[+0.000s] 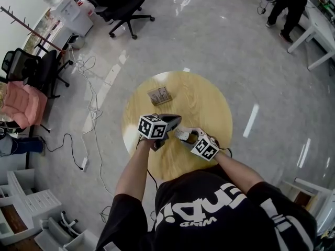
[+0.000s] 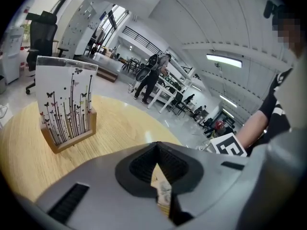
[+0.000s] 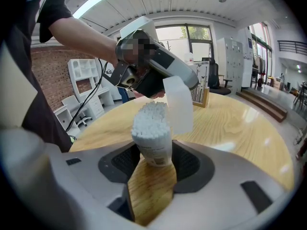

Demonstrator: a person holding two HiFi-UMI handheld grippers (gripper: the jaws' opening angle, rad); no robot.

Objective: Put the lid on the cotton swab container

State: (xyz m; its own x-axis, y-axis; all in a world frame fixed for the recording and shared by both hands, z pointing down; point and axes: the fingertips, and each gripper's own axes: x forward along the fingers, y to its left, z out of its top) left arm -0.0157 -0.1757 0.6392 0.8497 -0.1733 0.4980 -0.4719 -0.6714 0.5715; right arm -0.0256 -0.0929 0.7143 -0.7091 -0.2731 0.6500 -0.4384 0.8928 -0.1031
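On the round wooden table [image 1: 209,103] a clear cotton swab container [image 3: 152,133] full of white swabs stands upright between the pads of my right gripper [image 3: 152,163], which is shut on it. My left gripper [image 3: 178,82] hangs just above and to the right of it, shut on the translucent white lid [image 3: 178,107]. The lid's lower edge sits beside the swab tips, not over them. In the head view the left gripper [image 1: 177,122] and right gripper [image 1: 186,136] meet at the container [image 1: 182,134] near the table's front. Through the left gripper's [image 2: 160,183] narrow gap a strip of the container [image 2: 164,193] shows.
A wooden card holder with a flower-printed card [image 1: 160,95] stands at the back left of the table, well away from the grippers. Around the table lie floor cables [image 1: 89,103], office chairs [image 1: 118,7] and white desks [image 1: 314,30]. A person [image 1: 285,1] stands far back right.
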